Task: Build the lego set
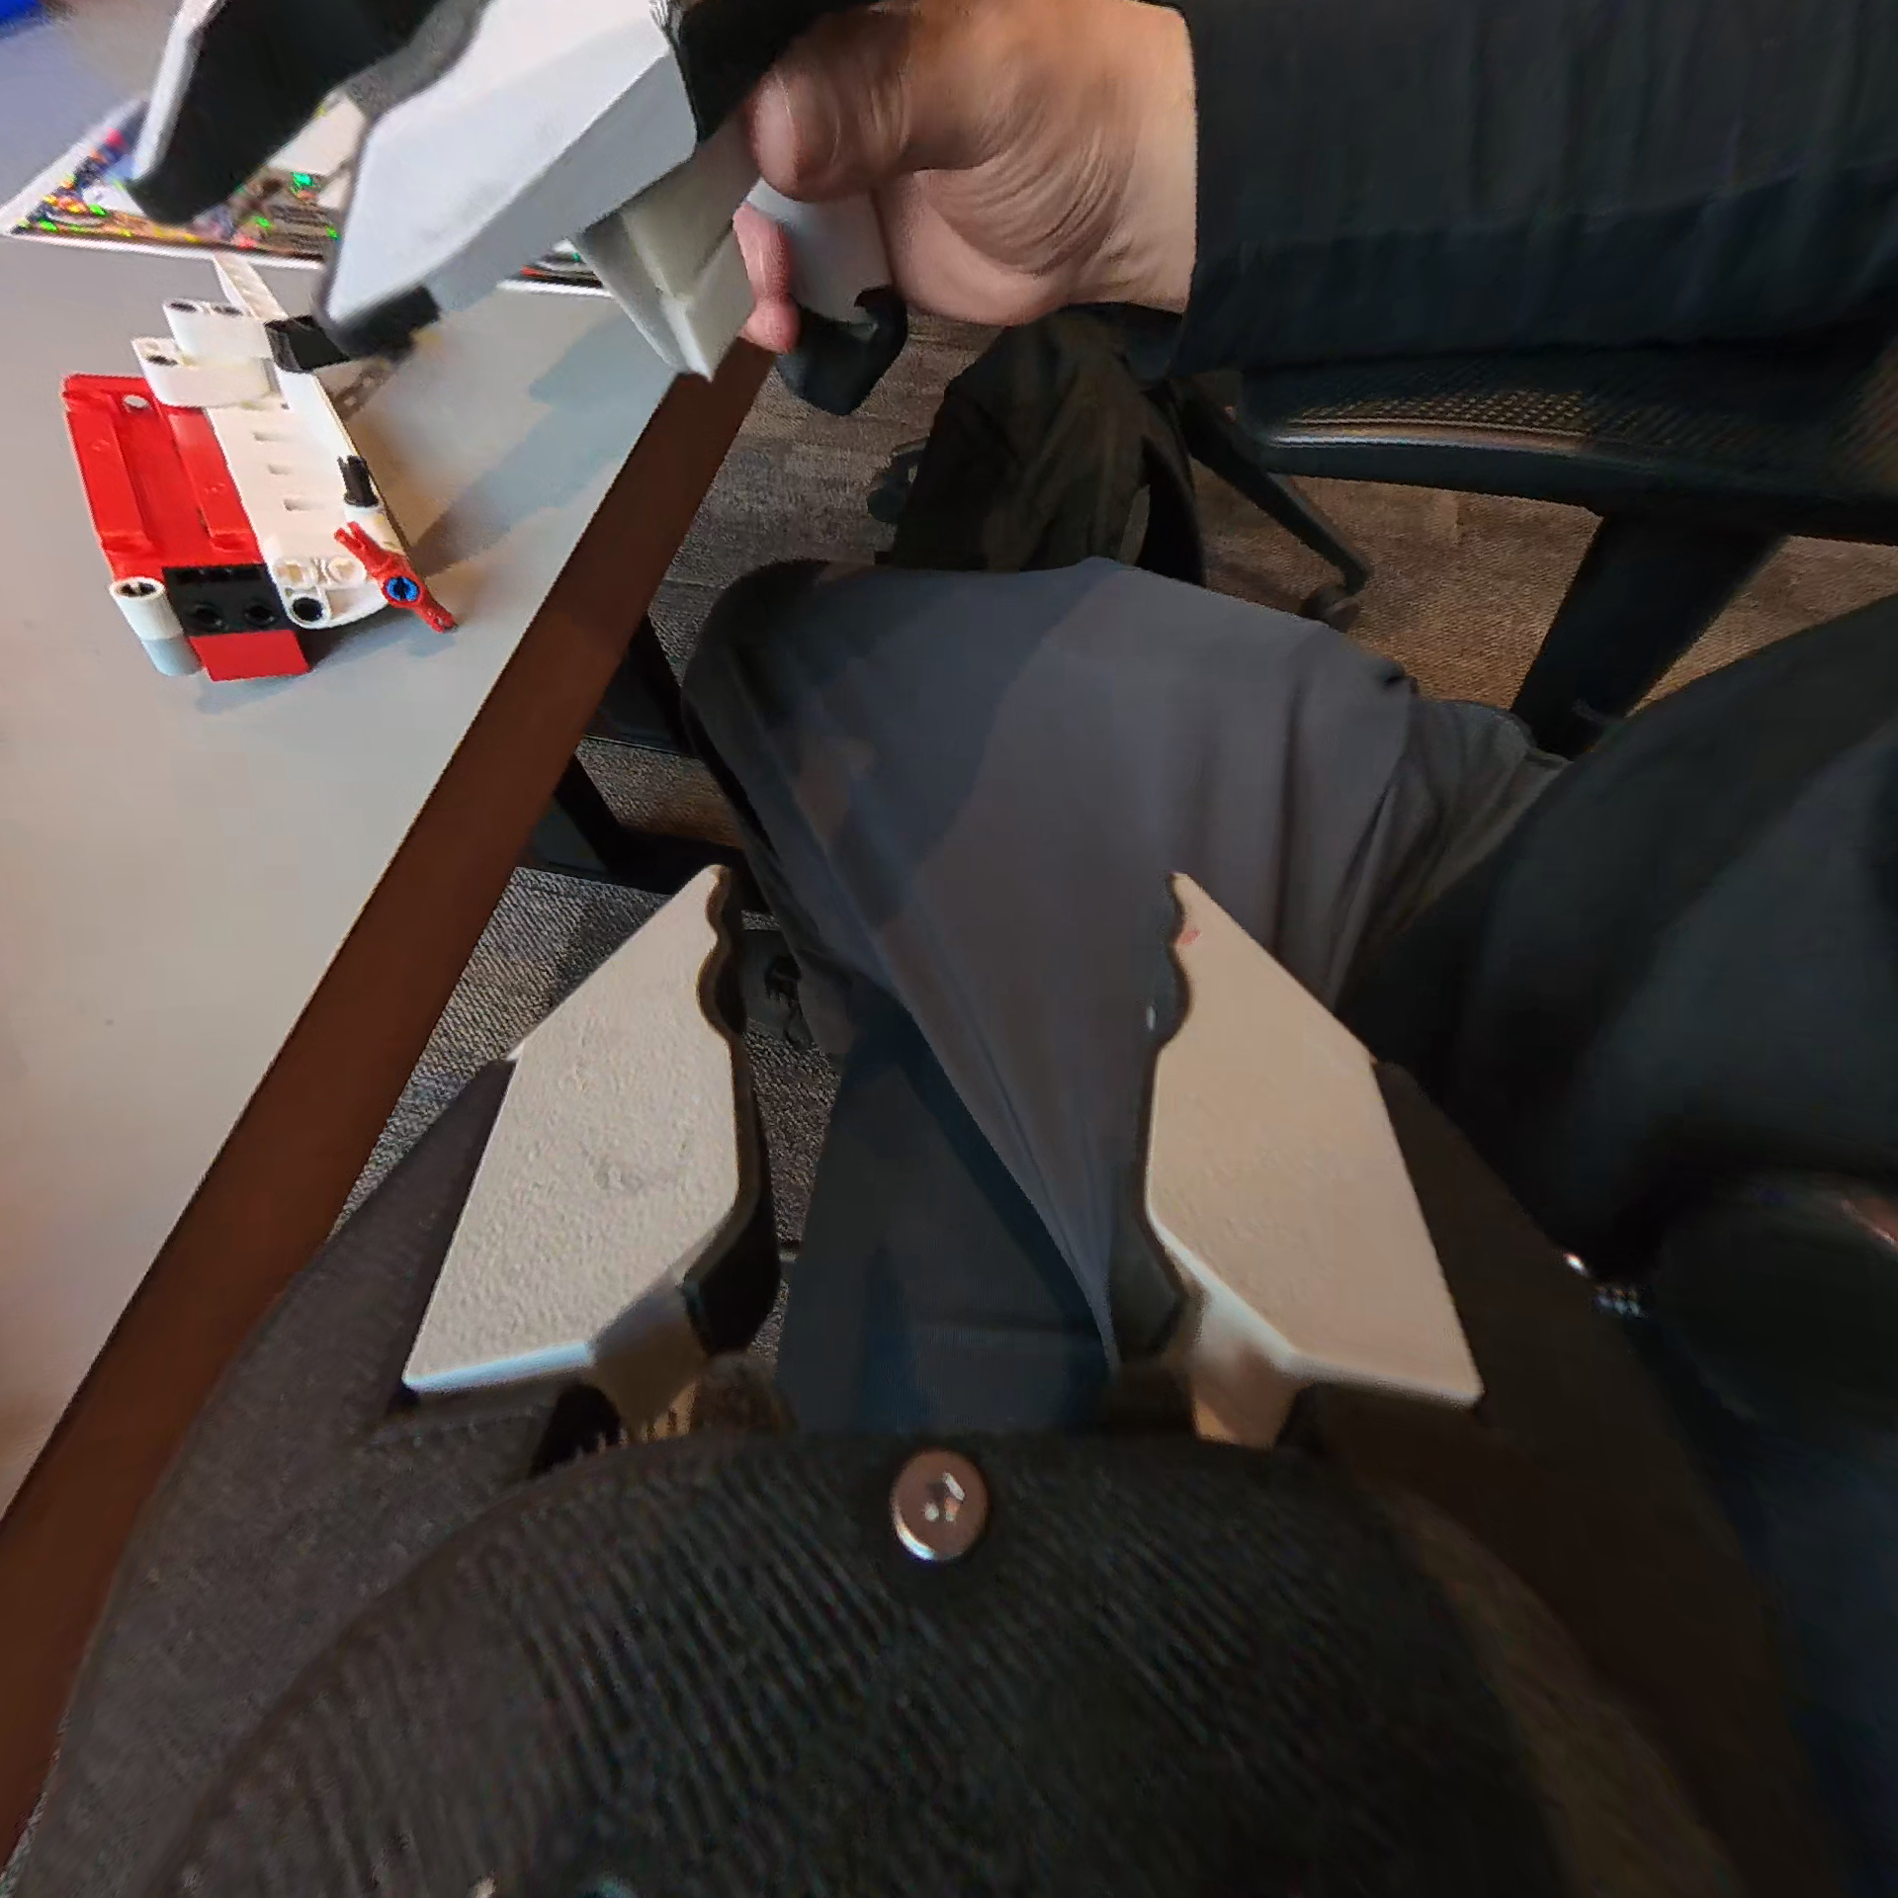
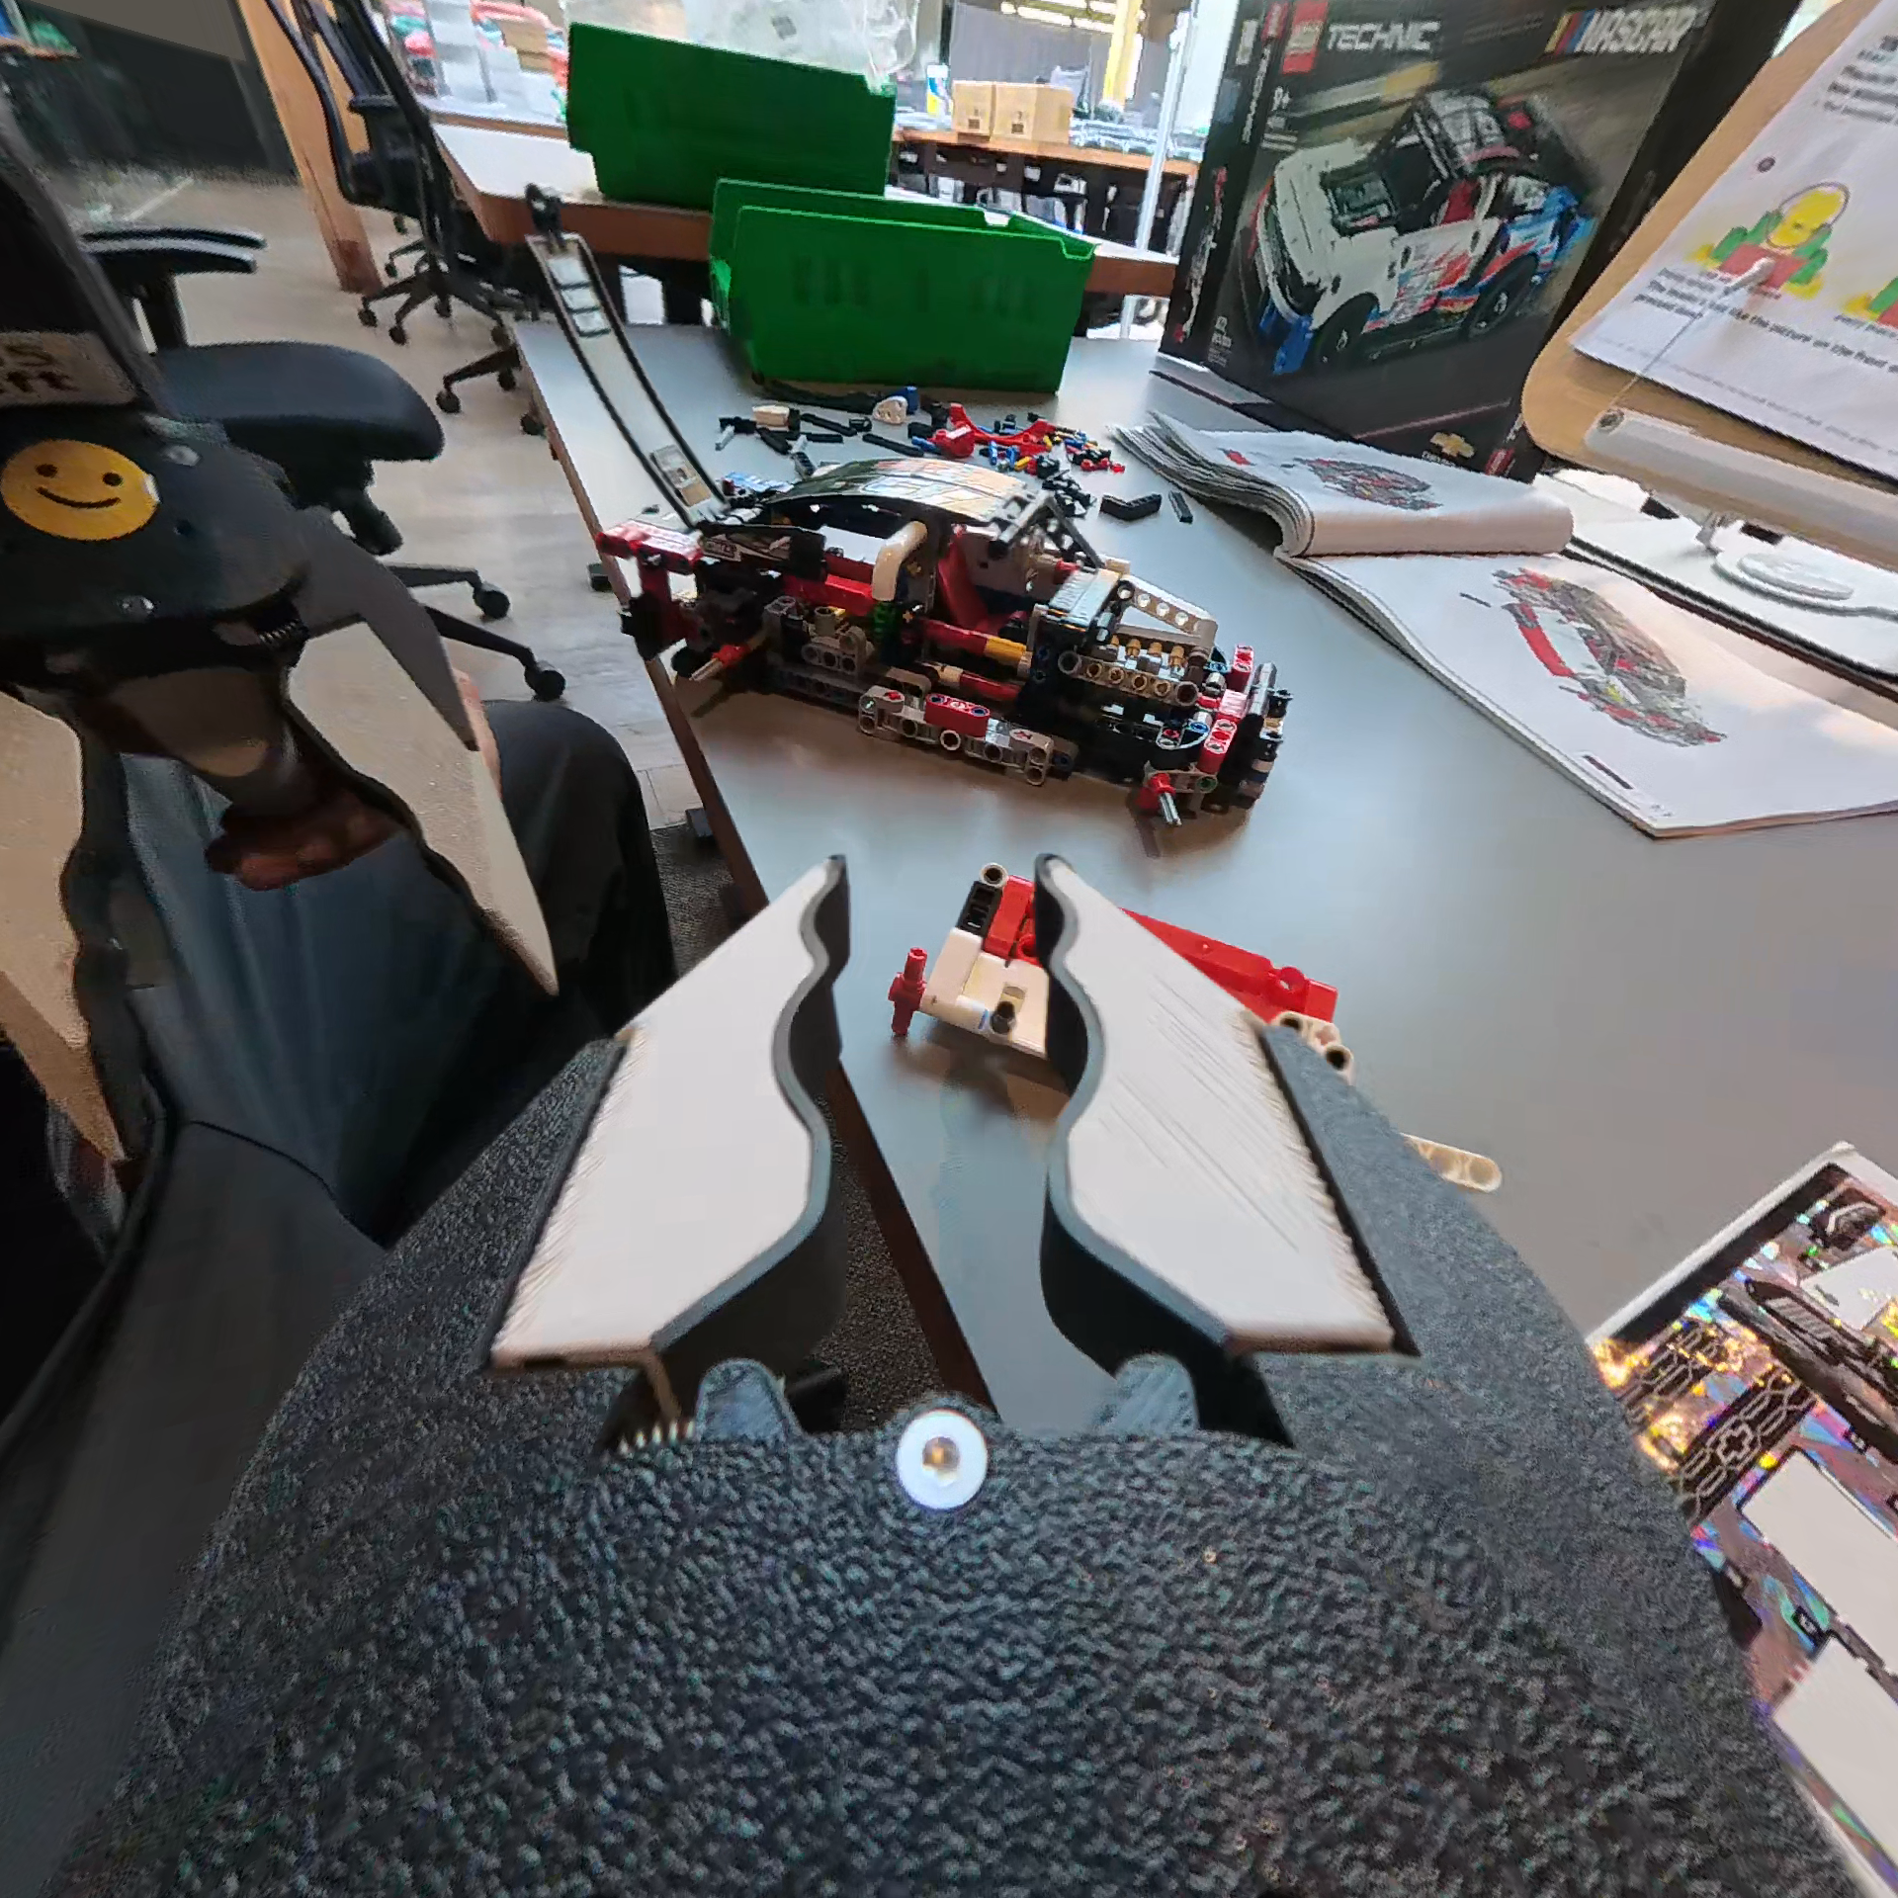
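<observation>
Lego sub-assembly (image 2: 1012,981), red and white, lies flat on the grey counter (image 2: 1438,924) close to its near edge, apart from everything else.

Left to right, right wrist view:
- Left tool (image 2: 267,822) hangs off the counter, out past its near edge, over the person's lap. In its own view its jaws stand wide with only trouser cloth between them; it holds nothing. The sub-assembly (image 1: 247,514) lies well to its left there, up on the counter (image 1: 205,924).
- Right tool (image 2: 940,894) sits over the near edge, jaws moderately open and empty. The sub-assembly shows in the gap between them and partly behind the right finger (image 2: 1181,1109), just beyond the tips. No contact visible.
- Sub-assembly long axis: runs roughly along the near edge, the end with the small red pin (image 2: 906,991) pointing left, the red plate end trailing right behind the right finger.
- Farther in, toward the middle of the counter: partly built car (image 2: 955,637). Loose parts (image 2: 976,437) and green bins (image 2: 894,288) toward the far edge. Open instruction booklet (image 2: 1541,637) to the right.

Judgement: right tool is clearly the nearer one. The piece lies straight ahead and slightly right of its centre line, long axis crosswise to the fingers, so a short forward reach would likely close across the narrow width.
</observation>
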The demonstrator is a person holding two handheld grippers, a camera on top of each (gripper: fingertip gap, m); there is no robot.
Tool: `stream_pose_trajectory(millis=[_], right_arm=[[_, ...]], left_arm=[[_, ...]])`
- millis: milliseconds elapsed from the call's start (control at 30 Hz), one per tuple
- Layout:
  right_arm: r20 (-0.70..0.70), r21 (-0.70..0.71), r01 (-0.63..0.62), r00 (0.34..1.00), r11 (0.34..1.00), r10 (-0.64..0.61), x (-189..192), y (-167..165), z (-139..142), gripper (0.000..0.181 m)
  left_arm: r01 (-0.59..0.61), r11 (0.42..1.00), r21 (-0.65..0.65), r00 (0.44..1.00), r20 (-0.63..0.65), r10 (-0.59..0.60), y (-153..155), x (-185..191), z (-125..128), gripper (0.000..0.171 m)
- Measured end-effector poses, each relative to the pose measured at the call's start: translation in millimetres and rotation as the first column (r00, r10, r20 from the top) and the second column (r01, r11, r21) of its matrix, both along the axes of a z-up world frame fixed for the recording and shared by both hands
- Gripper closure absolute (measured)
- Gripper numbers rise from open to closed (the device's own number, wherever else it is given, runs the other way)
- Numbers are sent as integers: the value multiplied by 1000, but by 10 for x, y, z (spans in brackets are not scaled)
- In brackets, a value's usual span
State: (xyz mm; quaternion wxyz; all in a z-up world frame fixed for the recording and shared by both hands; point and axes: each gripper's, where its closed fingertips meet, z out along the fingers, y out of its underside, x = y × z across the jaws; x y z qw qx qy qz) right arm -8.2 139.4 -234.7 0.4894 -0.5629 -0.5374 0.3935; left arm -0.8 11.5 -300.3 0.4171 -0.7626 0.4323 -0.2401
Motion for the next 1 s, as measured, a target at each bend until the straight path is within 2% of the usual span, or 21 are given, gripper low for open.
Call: stream_pose_trajectory(millis=[67, 167, 200, 267, 467, 567, 733, 833, 1000], right_arm=[[4, -5, -19, 1000, 1000, 19, -25, -32, -5, 144], [13, -35, 2, 1000, 999, -1, -70, 6, -48, 112], [17, -44, -4, 1000, 999, 5, -82, -4, -65, 111], [5, -49, -30, 1000, 998, 31, -101, -53, -59, 113], [-40, 14, -36, 999, 999, 37, -125, -90, 55, 111], [-26, -11, -39, 999, 999, 39, -143, -37, -17, 109], [2, -70, -96, 995, 993, 96, -198, -67, -64, 122], [-29, -103, -149, 989, 983, 147, -197, -116, -17, 134], [-43, -123, -143, 989, 982, 138, -190, -93, 23, 115]], left_arm=[[-1, 1000, -23, 1000, 7, 1, 12, -4, -20, 92], [-18, 998, -54, 999, 29, 19, 53, -47, -12, 93], [-26, 998, -63, 999, 40, 28, 74, -71, 0, 96], [-32, 997, -76, 998, 59, 37, 106, -118, 9, 102], [-35, 991, -126, 994, 99, 47, 152, -221, -22, 103], [-21, 994, -110, 993, 113, 33, 194, -242, -25, 104], [-36, 988, -148, 986, 159, 60, 251, -262, -137, 106], [-73, 984, -164, 991, 97, 90, 215, -305, -263, 97], [-94, 988, -122, 992, 73, 104, 191, -296, -145, 94]])
